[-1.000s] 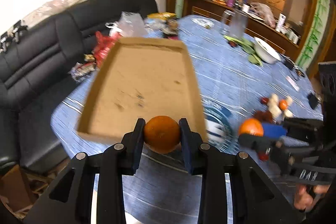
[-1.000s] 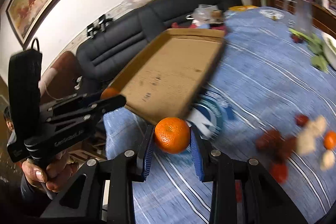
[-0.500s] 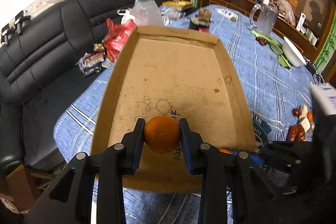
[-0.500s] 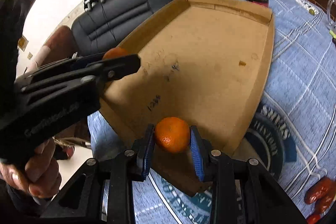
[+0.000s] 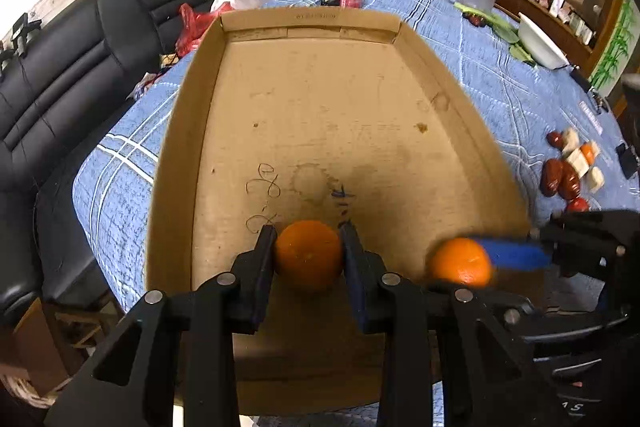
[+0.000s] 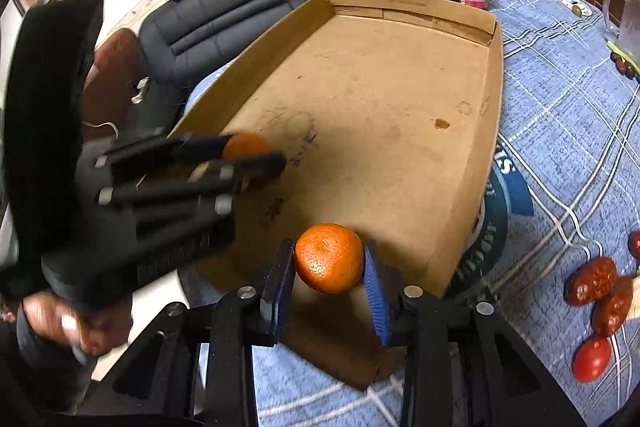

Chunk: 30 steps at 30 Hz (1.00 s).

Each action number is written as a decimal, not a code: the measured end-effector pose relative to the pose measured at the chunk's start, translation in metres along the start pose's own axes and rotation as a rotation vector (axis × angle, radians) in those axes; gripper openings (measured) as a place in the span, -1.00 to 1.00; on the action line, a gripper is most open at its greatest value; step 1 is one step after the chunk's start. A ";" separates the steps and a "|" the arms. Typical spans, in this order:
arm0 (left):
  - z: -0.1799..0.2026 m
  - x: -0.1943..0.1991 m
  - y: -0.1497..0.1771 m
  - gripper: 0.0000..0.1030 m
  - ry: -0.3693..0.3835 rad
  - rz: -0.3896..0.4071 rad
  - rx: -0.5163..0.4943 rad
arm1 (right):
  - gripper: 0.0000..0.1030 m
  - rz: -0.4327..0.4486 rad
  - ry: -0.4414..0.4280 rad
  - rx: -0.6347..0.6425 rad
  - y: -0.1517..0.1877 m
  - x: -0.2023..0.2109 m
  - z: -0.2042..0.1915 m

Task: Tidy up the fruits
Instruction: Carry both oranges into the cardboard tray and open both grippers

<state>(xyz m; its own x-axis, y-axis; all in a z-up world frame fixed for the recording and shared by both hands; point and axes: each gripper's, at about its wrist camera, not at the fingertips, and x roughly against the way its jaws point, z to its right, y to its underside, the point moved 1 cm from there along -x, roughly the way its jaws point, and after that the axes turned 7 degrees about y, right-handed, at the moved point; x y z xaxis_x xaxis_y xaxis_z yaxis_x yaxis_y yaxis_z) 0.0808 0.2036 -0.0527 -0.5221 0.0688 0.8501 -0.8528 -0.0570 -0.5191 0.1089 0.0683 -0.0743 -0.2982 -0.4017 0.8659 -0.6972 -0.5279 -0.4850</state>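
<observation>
Cardboard tray [image 5: 320, 131] floor lies directly beneath both oranges: the left gripper [image 5: 309, 257] pinches its orange [image 5: 309, 259], while the right gripper [image 6: 330, 259], jaws just easing apart, barely cradles its own orange [image 6: 329, 258].

Two round oranges sit low over the near end of a shallow cardboard tray [image 5: 320, 99], one orange [image 5: 309, 254] left, the other orange [image 6: 329, 257] right.
</observation>
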 end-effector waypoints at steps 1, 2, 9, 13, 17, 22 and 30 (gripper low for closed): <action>0.001 0.000 0.001 -0.41 -0.023 -0.004 -0.006 | -0.31 0.003 0.019 0.009 -0.004 -0.004 -0.004; 0.000 -0.001 0.000 -0.39 -0.046 -0.007 -0.006 | -0.27 0.002 0.030 0.011 -0.005 -0.005 -0.004; -0.005 0.014 -0.001 0.10 -0.046 0.025 0.018 | 0.12 0.054 0.046 0.005 0.001 0.017 0.000; 0.006 0.030 0.001 0.10 -0.069 0.069 0.000 | 0.12 0.097 0.032 -0.002 0.010 0.043 0.003; 0.024 0.046 0.006 0.10 -0.088 0.110 -0.032 | 0.13 0.122 0.038 -0.019 0.027 0.067 0.014; 0.046 0.061 0.009 0.11 -0.092 0.141 -0.068 | 0.13 0.132 0.066 -0.054 0.052 0.090 0.035; 0.086 0.071 0.017 0.22 -0.033 0.154 -0.119 | 0.14 0.130 0.131 -0.133 0.088 0.113 0.082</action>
<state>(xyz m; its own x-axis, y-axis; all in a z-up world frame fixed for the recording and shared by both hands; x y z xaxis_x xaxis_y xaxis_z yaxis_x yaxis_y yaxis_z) 0.0305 0.1224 0.0064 -0.6471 0.0360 0.7615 -0.7596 0.0540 -0.6481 0.0673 -0.0850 -0.0294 -0.4674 -0.3544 0.8099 -0.7248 -0.3709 -0.5806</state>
